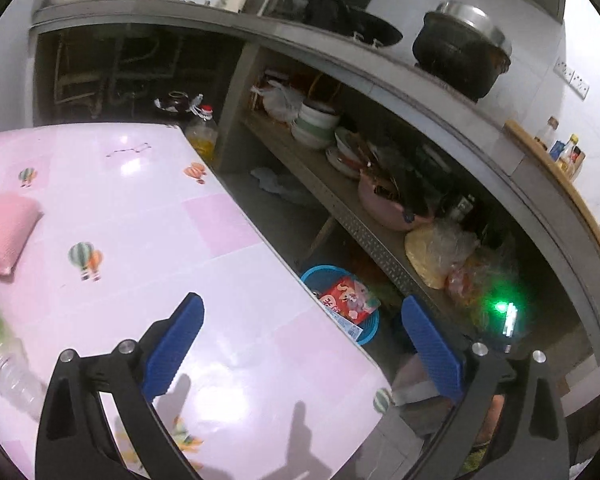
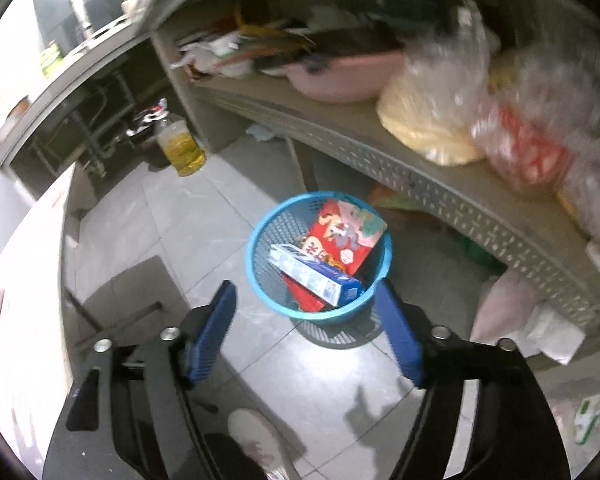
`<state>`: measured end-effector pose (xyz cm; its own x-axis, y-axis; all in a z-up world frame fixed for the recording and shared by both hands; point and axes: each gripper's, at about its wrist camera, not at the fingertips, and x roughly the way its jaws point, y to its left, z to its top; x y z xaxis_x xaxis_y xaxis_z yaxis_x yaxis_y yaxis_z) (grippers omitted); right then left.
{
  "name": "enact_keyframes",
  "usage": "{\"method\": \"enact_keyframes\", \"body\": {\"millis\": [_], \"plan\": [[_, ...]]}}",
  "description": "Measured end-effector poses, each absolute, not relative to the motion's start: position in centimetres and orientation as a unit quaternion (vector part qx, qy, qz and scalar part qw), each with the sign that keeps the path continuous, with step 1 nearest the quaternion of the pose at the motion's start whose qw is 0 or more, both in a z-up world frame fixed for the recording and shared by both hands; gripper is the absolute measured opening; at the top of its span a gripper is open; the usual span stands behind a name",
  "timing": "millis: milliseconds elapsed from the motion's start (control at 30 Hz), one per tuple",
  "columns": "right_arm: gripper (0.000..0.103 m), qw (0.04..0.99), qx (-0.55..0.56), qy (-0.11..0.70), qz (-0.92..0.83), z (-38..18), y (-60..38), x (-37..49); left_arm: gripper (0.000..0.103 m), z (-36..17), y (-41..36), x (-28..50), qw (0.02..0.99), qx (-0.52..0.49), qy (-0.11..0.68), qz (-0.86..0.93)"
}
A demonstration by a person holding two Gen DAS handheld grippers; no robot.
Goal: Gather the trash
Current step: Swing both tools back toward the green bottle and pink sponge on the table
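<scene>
A blue mesh basket (image 2: 320, 304) stands on the tiled floor below a shelf. It holds a red cartoon-printed box (image 2: 346, 234) and a long blue and white box (image 2: 320, 274) lying across it. My right gripper (image 2: 306, 296) hangs open above the basket's near rim, nothing between its blue pads. My left gripper (image 1: 302, 312) is open wide over the right edge of the pink table (image 1: 140, 216), empty. Past that edge the basket (image 1: 370, 330) and red box (image 1: 348, 300) show again. A clear plastic bottle (image 1: 4, 364) lies at the table's left, and a pink sponge-like pad (image 1: 6, 232) beyond it.
A perforated shelf (image 2: 440, 184) carries a pink basin (image 2: 340, 76) and plastic bags (image 2: 440, 120). An oil jug (image 2: 182, 148) stands on the floor by dark pipes. A person's shoe (image 2: 260, 440) is under my right gripper. A counter above holds a black pot (image 1: 460, 56).
</scene>
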<state>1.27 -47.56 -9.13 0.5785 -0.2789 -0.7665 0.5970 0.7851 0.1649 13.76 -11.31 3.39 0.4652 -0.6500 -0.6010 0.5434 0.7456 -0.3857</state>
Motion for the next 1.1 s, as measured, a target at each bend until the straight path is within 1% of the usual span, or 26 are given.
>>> {"method": "enact_keyframes", "body": {"millis": [67,133,167,367,500,767,967,1100], "plan": [[0.083,0.871,0.186,0.38,-0.248,-7.9,-45.8,1.2,0.097,3.6,-9.7,13.1,0.86,-0.067,0.369,-0.345],[0.094,0.881,0.163,0.376,-0.235,-6.5,-44.0,1.2,0.097,3.8,-8.8,12.7,0.868,-0.064,0.359,-0.337],[0.095,0.888,0.15,0.371,-0.227,-5.6,-42.9,1.2,0.097,3.9,-8.2,12.4,0.871,-0.063,0.353,-0.336],[0.095,0.91,0.126,0.341,-0.201,-1.8,-38.5,1.5,0.097,4.5,-3.9,11.9,0.894,-0.066,0.334,-0.29],[0.095,0.91,0.103,0.346,-0.204,-1.1,-36.2,2.3,0.097,4.6,-0.3,11.5,0.907,-0.078,0.326,-0.254],[0.095,0.92,-0.004,0.329,-0.214,-0.7,-31.5,3.3,0.097,3.8,6.5,11.1,0.923,-0.091,0.341,-0.154],[0.095,0.928,-0.002,0.327,-0.18,-0.9,-31.2,3.9,0.097,2.7,9.8,11.2,0.918,-0.131,0.357,-0.112],[0.095,0.934,0.008,0.324,-0.148,-0.9,-30.8,3.8,0.097,2.0,10.5,11.5,0.916,-0.141,0.364,-0.098]]}}
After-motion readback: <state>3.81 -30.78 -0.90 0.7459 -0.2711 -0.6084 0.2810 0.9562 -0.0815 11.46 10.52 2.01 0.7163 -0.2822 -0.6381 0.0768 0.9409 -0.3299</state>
